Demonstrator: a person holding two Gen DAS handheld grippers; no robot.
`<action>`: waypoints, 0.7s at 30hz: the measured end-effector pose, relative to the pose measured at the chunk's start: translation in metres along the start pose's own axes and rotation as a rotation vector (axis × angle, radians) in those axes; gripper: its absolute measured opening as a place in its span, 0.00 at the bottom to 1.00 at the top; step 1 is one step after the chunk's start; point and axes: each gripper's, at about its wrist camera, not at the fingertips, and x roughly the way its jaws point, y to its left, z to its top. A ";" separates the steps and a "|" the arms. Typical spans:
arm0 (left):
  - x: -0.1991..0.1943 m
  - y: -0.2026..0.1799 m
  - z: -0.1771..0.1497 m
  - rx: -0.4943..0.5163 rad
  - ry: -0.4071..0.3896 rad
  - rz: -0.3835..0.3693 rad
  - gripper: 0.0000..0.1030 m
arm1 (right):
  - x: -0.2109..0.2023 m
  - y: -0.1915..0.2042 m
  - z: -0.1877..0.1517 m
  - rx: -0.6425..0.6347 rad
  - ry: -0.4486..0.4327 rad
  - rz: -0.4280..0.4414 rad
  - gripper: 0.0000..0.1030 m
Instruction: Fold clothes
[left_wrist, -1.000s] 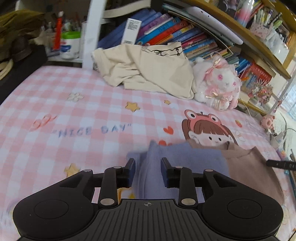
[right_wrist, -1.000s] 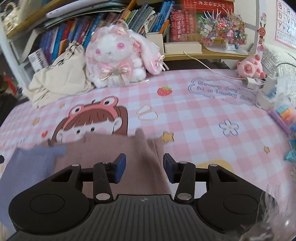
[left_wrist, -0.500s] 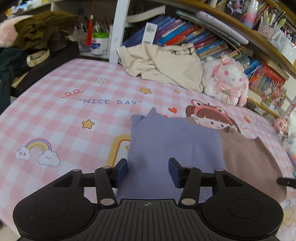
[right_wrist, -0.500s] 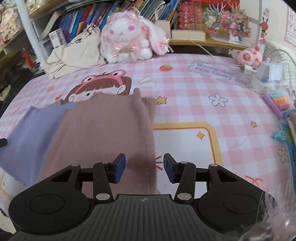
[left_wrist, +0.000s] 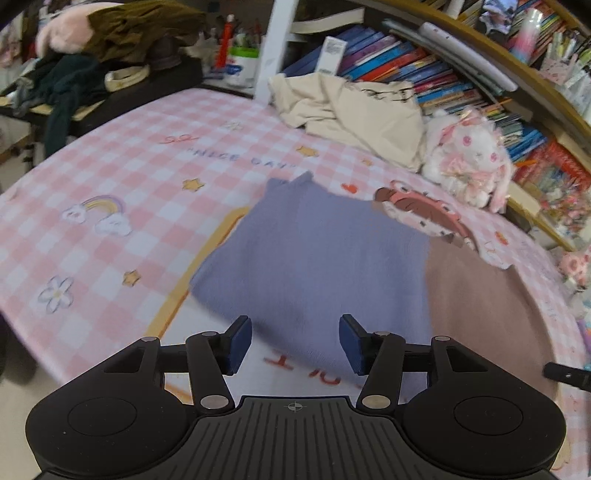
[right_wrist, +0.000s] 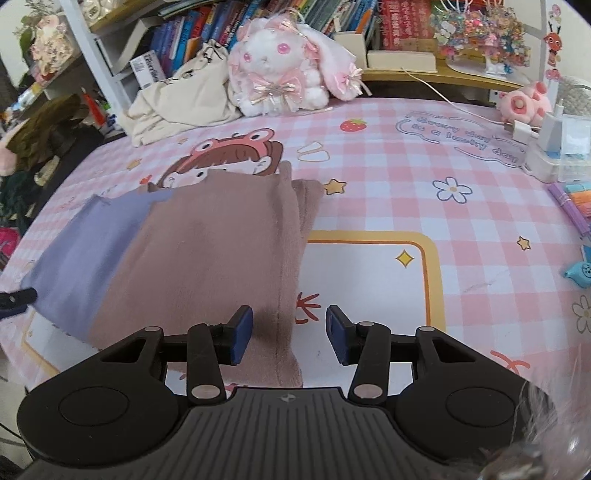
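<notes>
Left gripper (left_wrist: 294, 341): jaws spread wide, nothing between the blue pads; it sits low in the frame over the near hem of the purple cloth (left_wrist: 314, 258).
Right gripper (right_wrist: 290, 334): jaws spread wide and empty; the right edge of the brown cloth (right_wrist: 221, 258) runs up between the fingers, and whether a pad touches the fabric cannot be told.
Purple cloth: flat in the middle of the left wrist view, its right side meeting the brown cloth; in the right wrist view it shows at centre left.
Brown cloth: flat in the centre of the right wrist view, with a raised lengthwise fold along its right edge.
Table mat (right_wrist: 406, 192): pink checked, printed with stars, flowers and a yellow-framed white panel.
Open room: bare mat to the right of the brown cloth in the right wrist view, and across the left half of the left wrist view.
Edges: a cream garment (left_wrist: 354, 110) and a plush rabbit (right_wrist: 284, 66) lie along the far side before the bookshelf (left_wrist: 406, 62); chargers and pens crowd the right edge of the right wrist view.
</notes>
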 end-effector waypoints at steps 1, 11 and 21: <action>-0.001 -0.001 -0.003 -0.012 0.003 0.012 0.51 | -0.001 0.000 -0.001 -0.002 -0.002 0.010 0.40; -0.004 0.009 -0.010 -0.198 0.009 0.034 0.51 | -0.005 -0.002 -0.006 -0.029 0.005 0.052 0.40; 0.003 0.008 -0.009 -0.237 0.036 0.023 0.51 | -0.004 -0.002 -0.004 -0.021 0.009 0.062 0.40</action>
